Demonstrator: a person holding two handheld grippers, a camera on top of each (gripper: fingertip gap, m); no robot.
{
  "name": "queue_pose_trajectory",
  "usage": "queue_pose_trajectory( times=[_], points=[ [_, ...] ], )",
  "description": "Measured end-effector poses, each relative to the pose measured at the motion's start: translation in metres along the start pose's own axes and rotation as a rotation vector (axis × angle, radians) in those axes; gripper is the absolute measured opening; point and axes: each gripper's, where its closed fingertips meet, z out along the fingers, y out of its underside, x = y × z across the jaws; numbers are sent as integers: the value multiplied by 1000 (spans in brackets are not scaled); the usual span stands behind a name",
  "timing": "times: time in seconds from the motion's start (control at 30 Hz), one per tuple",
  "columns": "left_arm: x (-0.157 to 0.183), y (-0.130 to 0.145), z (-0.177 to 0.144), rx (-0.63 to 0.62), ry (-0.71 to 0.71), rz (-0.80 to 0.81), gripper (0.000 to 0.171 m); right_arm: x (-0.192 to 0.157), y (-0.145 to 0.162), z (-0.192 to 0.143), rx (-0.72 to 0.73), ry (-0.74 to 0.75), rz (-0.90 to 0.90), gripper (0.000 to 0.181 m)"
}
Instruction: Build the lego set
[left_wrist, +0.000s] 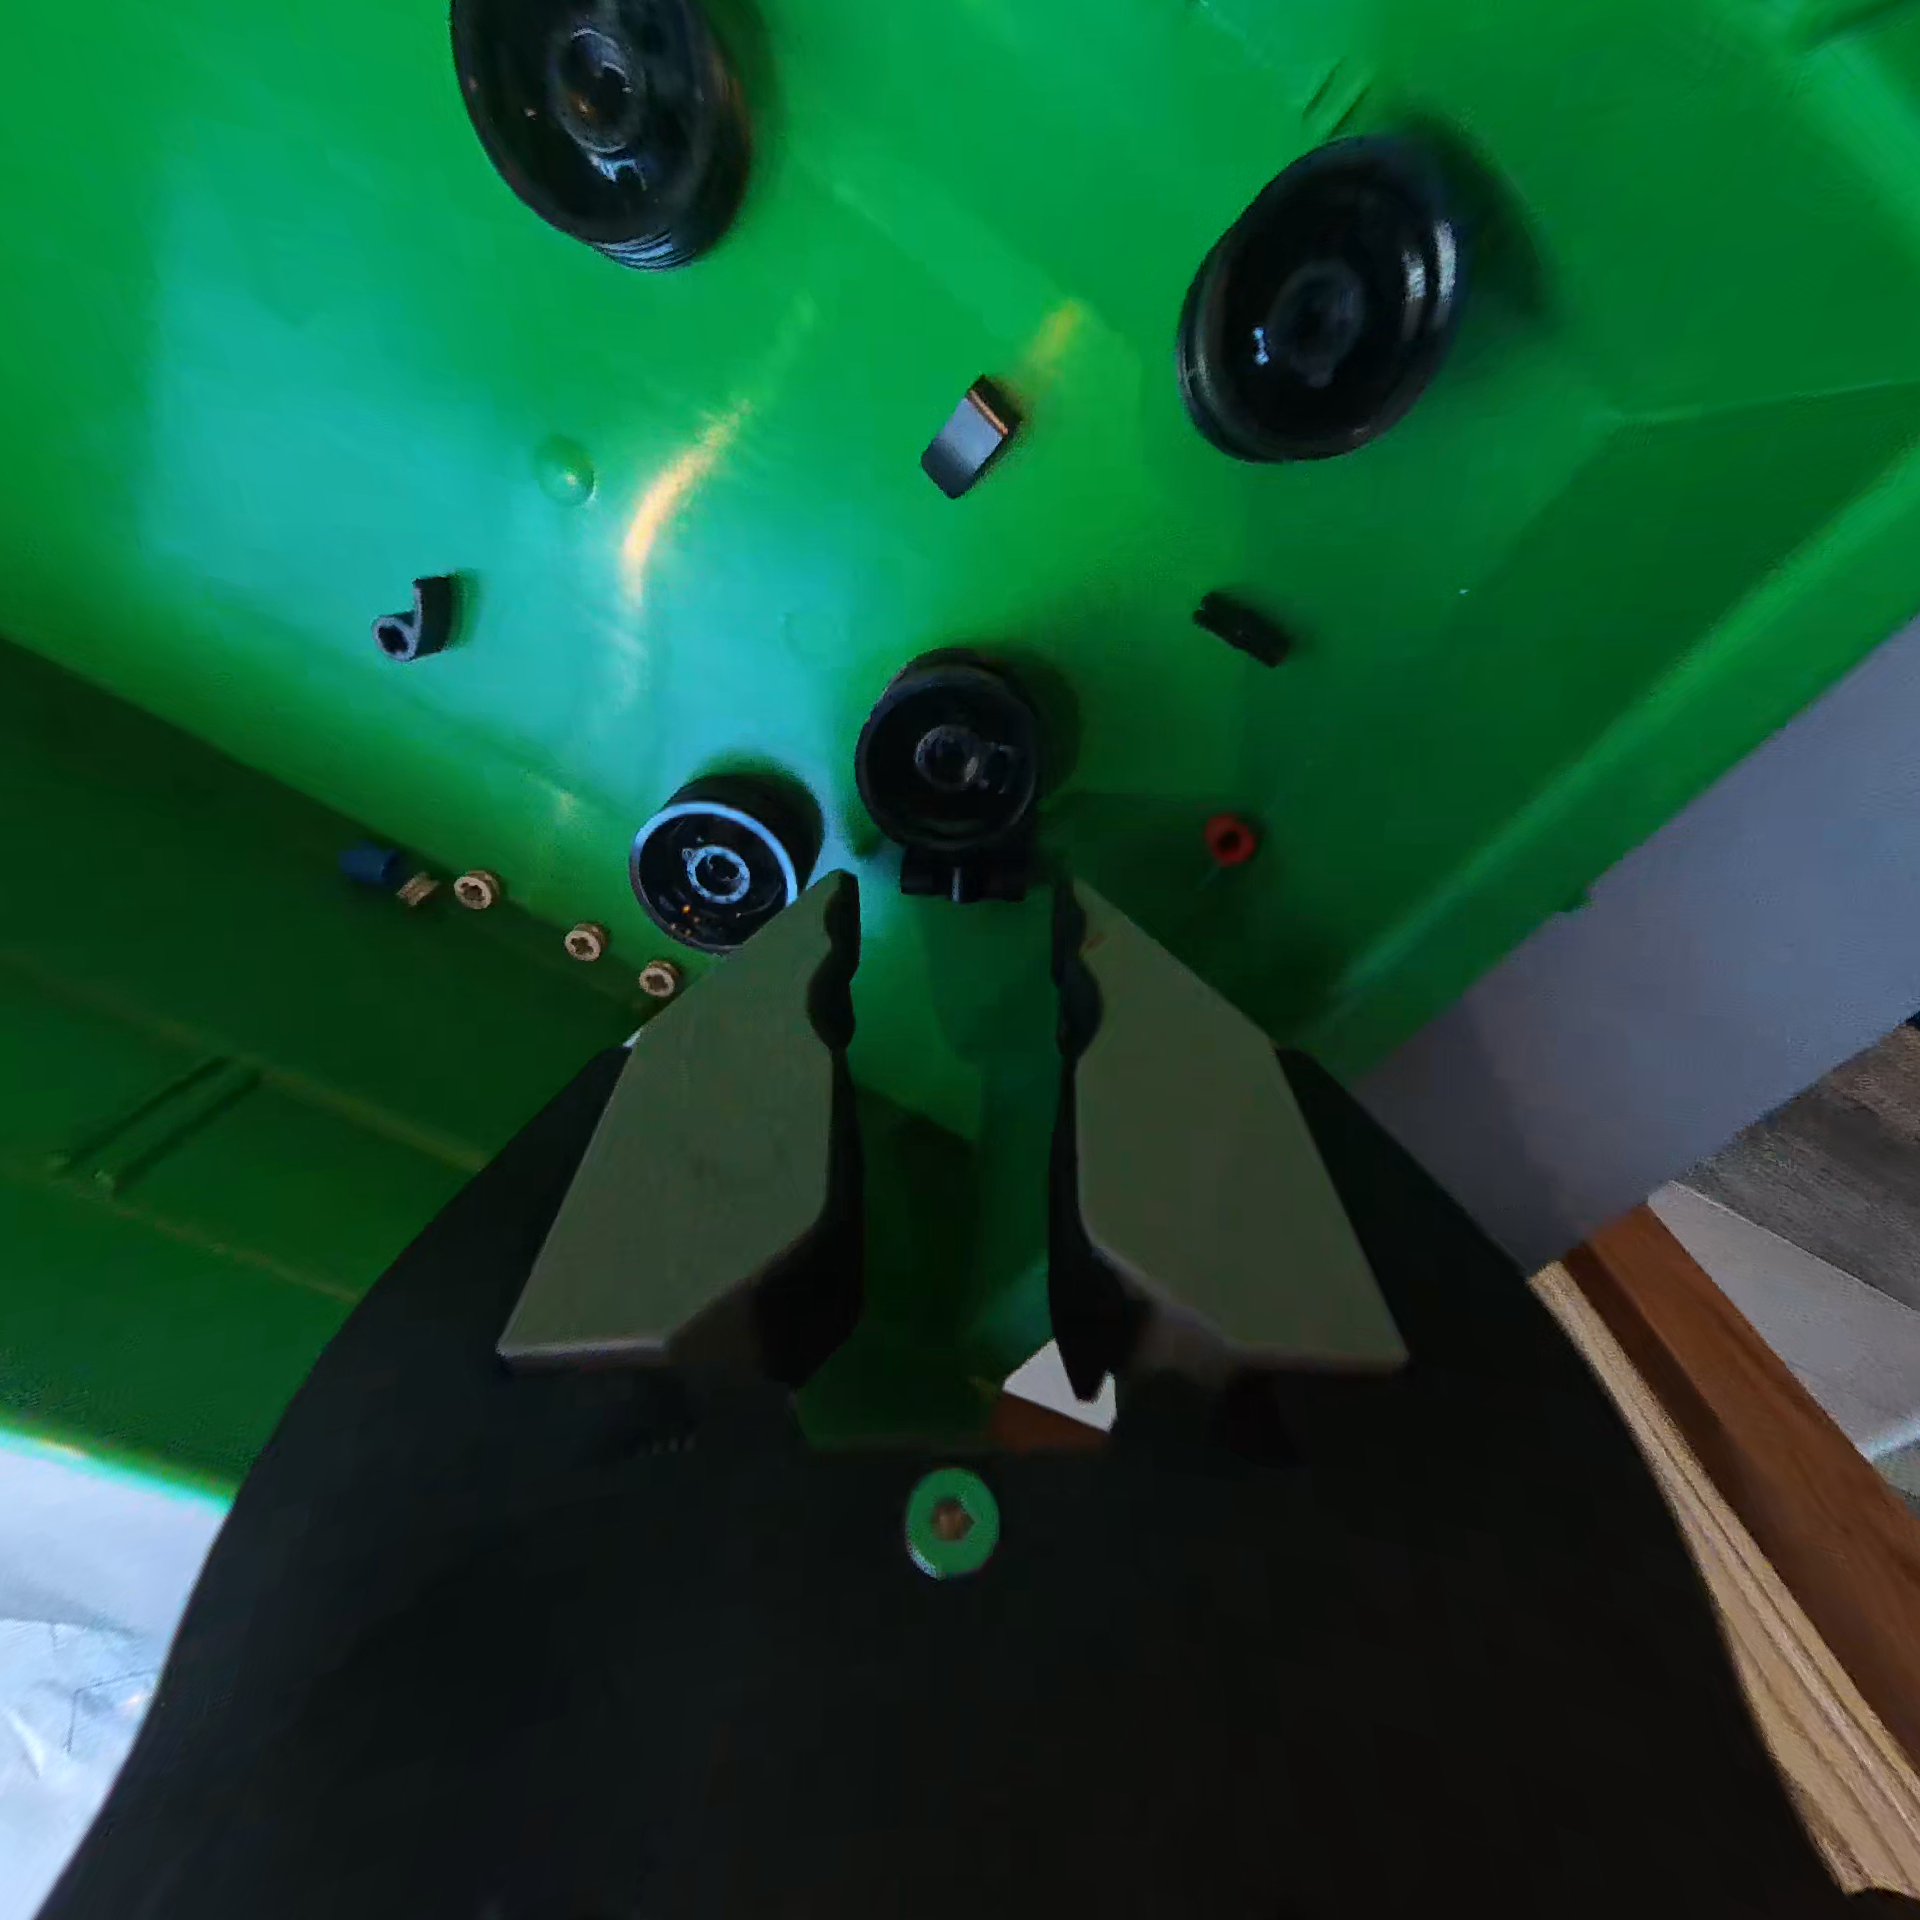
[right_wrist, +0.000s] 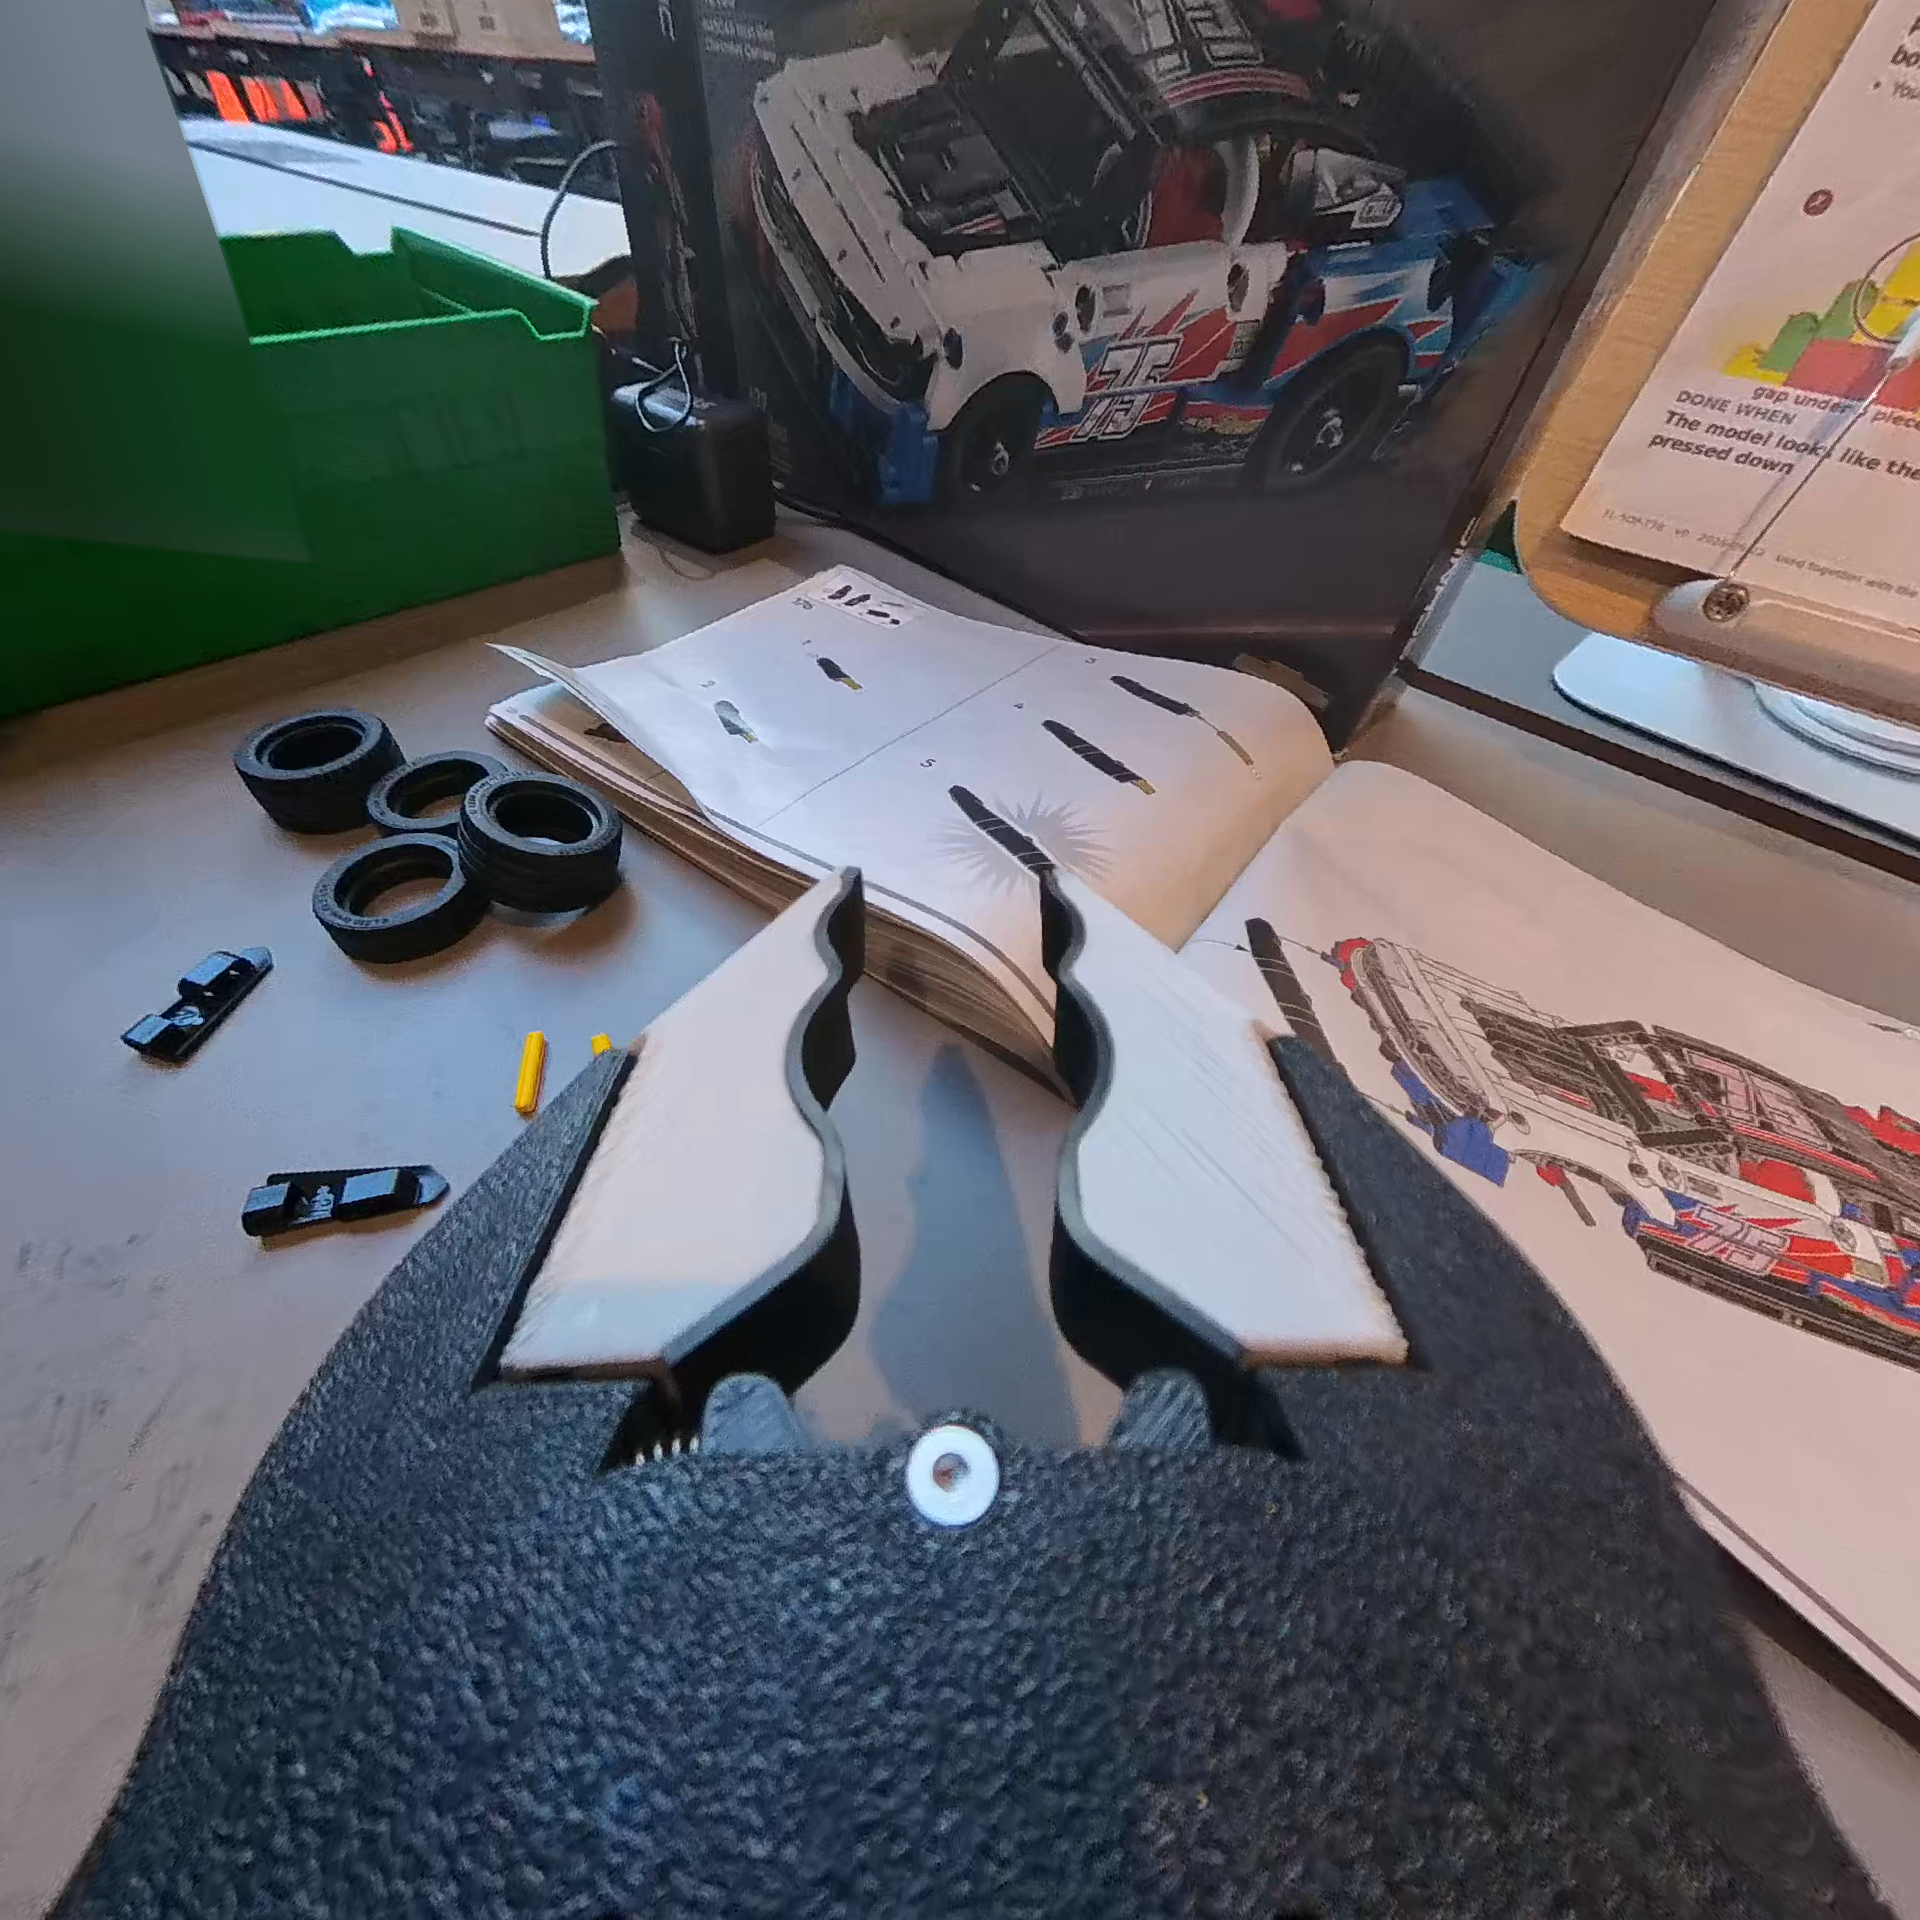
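1. left gripper (left_wrist: 956, 894) reaches into the green bin (left_wrist: 312, 436), jaws apart and empty, tips just short of a black wheel hub (left_wrist: 948, 750).
2. right gripper (right_wrist: 951, 894) hangs over the open instruction booklet (right_wrist: 935, 727), jaws apart and empty; four black tyres (right_wrist: 426, 821) lie left on the table (right_wrist: 125, 1351).

Bright glare on green bin (left_wrist: 727, 436), edges perhaps motion-blurred.

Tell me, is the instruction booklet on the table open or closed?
Open. The instruction booklet lies flat on the table, pages spread and step drawings facing up, ahead of the right hand-held gripper.
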Motion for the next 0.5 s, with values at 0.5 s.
queue_pose_trajectory(
  times=[0.5],
  points=[
    [1,0,6,-62,19,33,23,-5,-1,1,5,-30,-2,30]
  ],
)
